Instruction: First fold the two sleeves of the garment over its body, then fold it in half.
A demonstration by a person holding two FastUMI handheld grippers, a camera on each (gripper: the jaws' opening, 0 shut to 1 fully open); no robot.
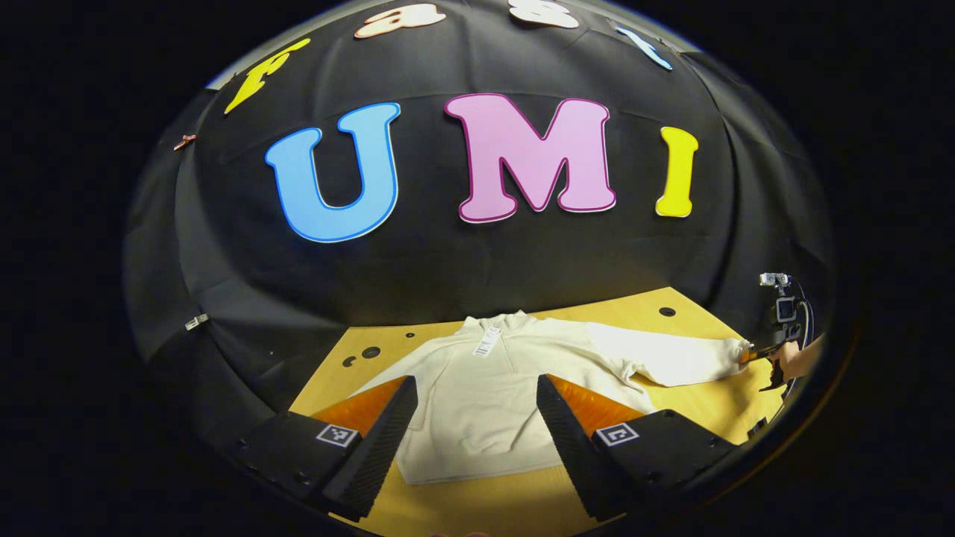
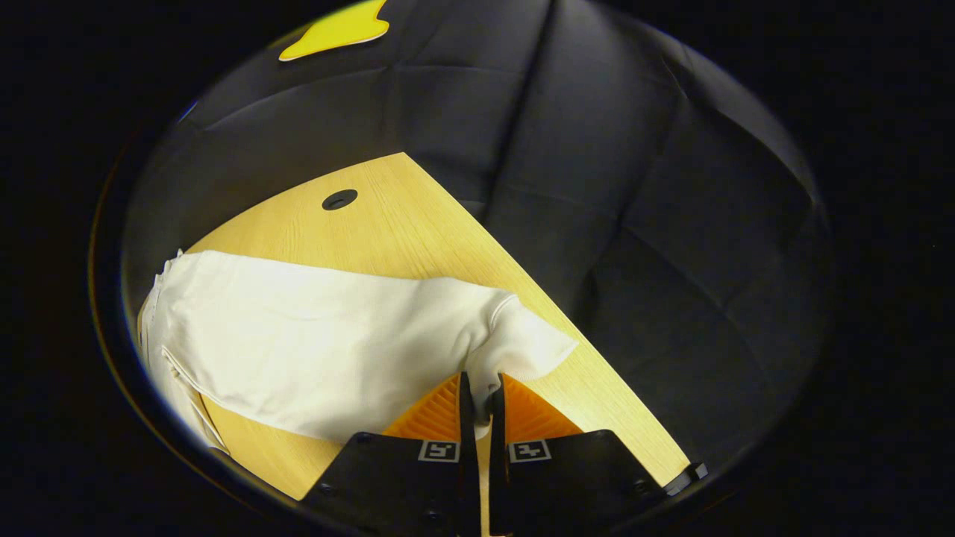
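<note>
1. Left gripper view: nearest the camera, the left gripper (image 1: 474, 406) has its two fingers spread wide apart above the table, with nothing between them.
2. Seen through that gap, one cream long-sleeved pullover garment (image 1: 477, 403) lies flat on the light wooden table (image 1: 694, 317), collar toward the far wall and hem toward the camera.
3. A white tag (image 1: 486, 341) lies at the garment's collar.
4. One sleeve (image 1: 671, 358) stretches out sideways across the table to the right of this view; the other sleeve is mostly hidden behind a near finger.
5. At that sleeve's cuff, farther off, the right gripper (image 1: 750, 356) is held by a person's hand (image 1: 794, 362).
6. Round dark holes (image 1: 667, 312) dot the far part of the table, and the black cloth wall (image 1: 477, 261) rises behind.
7. Right gripper view: the right gripper (image 2: 477, 399) has its two fingers pressed nearly together, pinching the cuff (image 2: 522, 343) of the sleeve near the table's edge.
8. Beyond, the sleeve runs back toward the garment's body, with one round hole (image 2: 339, 199) farther on.
</note>
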